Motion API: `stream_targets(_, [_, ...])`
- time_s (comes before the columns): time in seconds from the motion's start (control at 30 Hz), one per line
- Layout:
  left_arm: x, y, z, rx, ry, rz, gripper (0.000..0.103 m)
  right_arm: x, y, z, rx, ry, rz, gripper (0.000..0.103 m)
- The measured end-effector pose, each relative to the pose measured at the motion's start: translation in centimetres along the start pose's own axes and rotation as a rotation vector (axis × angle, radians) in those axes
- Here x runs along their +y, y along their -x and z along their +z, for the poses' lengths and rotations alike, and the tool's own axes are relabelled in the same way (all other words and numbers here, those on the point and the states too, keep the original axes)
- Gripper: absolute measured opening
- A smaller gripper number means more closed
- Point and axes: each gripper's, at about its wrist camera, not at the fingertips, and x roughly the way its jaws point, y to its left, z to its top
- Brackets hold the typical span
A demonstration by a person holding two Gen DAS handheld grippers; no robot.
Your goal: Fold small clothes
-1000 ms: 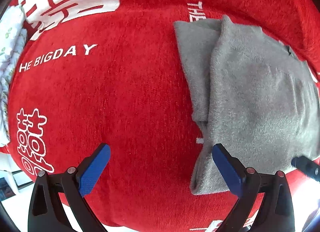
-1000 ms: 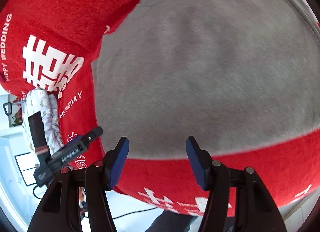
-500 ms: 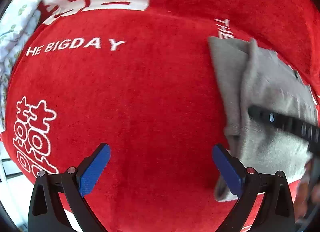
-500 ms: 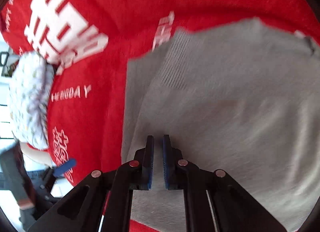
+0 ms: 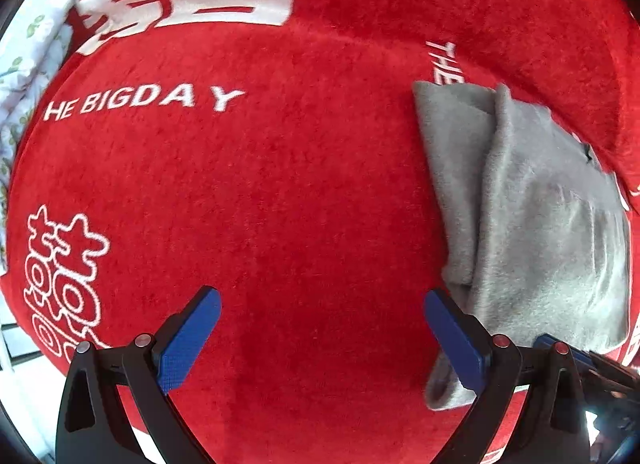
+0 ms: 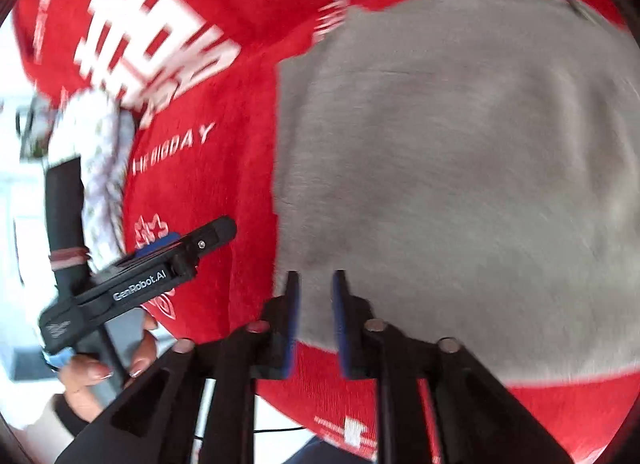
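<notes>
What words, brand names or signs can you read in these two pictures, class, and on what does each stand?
"HE BIGDAY": white print on the red cloth, first letter cut off.
"THE": white print on the same cloth, running under the grey garment.
"GenRobot.AI": on the body of the left gripper, seen from the right wrist.
Large white Chinese-style characters on the cloth: decorative signs, not read here.
Small white print at the cloth's lower edge: too blurred to read.
</notes>
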Motion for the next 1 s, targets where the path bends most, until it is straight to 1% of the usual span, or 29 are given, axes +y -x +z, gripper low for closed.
stream_targets(0.03, [-0.3, -0.1, 0.0, 0.002, -0.005, -0.004, 0.102, -0.6, 0.4, -0.2, -0.004, -0.031, 0.014, 0.038])
stream_targets(0.07, [-0.6, -0.2, 0.0, 0.004, -0.011, -0.006, 0.102, -1.8, 1.2, -0.6, -0.014, -0.084, 0.037, 0.040])
stream_targets(0.13, [-1.3, -0.4, 0.4, 0.002, -0.018, -0.006, 0.102, -3.4, 2.1, -1.5, -0.032, -0.157, 0.069, 0.041])
stream_targets(0.2, [-1.9, -0.4, 0.5, 0.003, -0.023, -0.013, 0.102, -4.8, 2.8, -2.2, -0.048, -0.210, 0.093, 0.044])
stream_targets(0.27, [-2.5, -0.5, 0.7, 0.006, -0.036, -0.014, 0.102, -6.0, 3.4, -2.9, -0.067, -0.251, 0.122, 0.050])
stream_targets(0.4, [-3.7, -0.5, 0.7, 0.012, -0.075, -0.006, 0.102, -7.9, 4.0, -4.9, -0.105, -0.347, 0.185, 0.051])
stream_targets(0.43, [-4.0, -0.6, 0.8, 0.015, -0.082, -0.006, 0.102, -8.2, 4.0, -5.5, -0.111, -0.368, 0.198, 0.053])
stream_targets(0.53, [-4.6, -0.8, 0.8, 0.018, -0.093, -0.011, 0.102, -9.0, 3.7, -6.7, -0.116, -0.411, 0.223, 0.055])
stream_targets(0.67, [-4.3, -0.9, 1.1, 0.024, -0.056, -0.069, 0.102, -9.6, 3.1, -7.9, -0.124, -0.441, 0.264, 0.055])
stream_targets(0.73, [-4.1, -1.2, 1.3, 0.026, -0.044, -0.067, 0.102, -9.9, 2.6, -8.2, -0.141, -0.457, 0.288, 0.056])
stream_targets(0.77, [-3.9, -1.4, 1.4, 0.027, -0.042, -0.073, 0.102, -10.0, 2.3, -8.3, -0.150, -0.465, 0.302, 0.059])
stream_targets(0.83, [-3.7, -1.5, 1.6, 0.029, -0.039, -0.106, 0.102, -10.2, 1.4, -8.0, -0.167, -0.487, 0.329, 0.061])
stream_targets(0.87, [-3.5, -1.6, 1.8, 0.031, -0.034, -0.147, 0.102, -10.2, 1.1, -7.8, -0.178, -0.501, 0.346, 0.062])
stream_targets(0.9, [-3.4, -1.5, 1.8, 0.032, -0.031, -0.167, 0.102, -10.2, 0.7, -7.6, -0.192, -0.517, 0.364, 0.063])
stream_targets(0.93, [-3.3, -1.6, 2.0, 0.032, -0.029, -0.184, 0.102, -10.2, 0.3, -7.3, -0.206, -0.534, 0.382, 0.063])
stream_targets(1.0, [-3.2, -1.7, 2.1, 0.035, -0.029, -0.191, 0.102, -10.1, -0.2, -6.7, -0.237, -0.560, 0.415, 0.063])
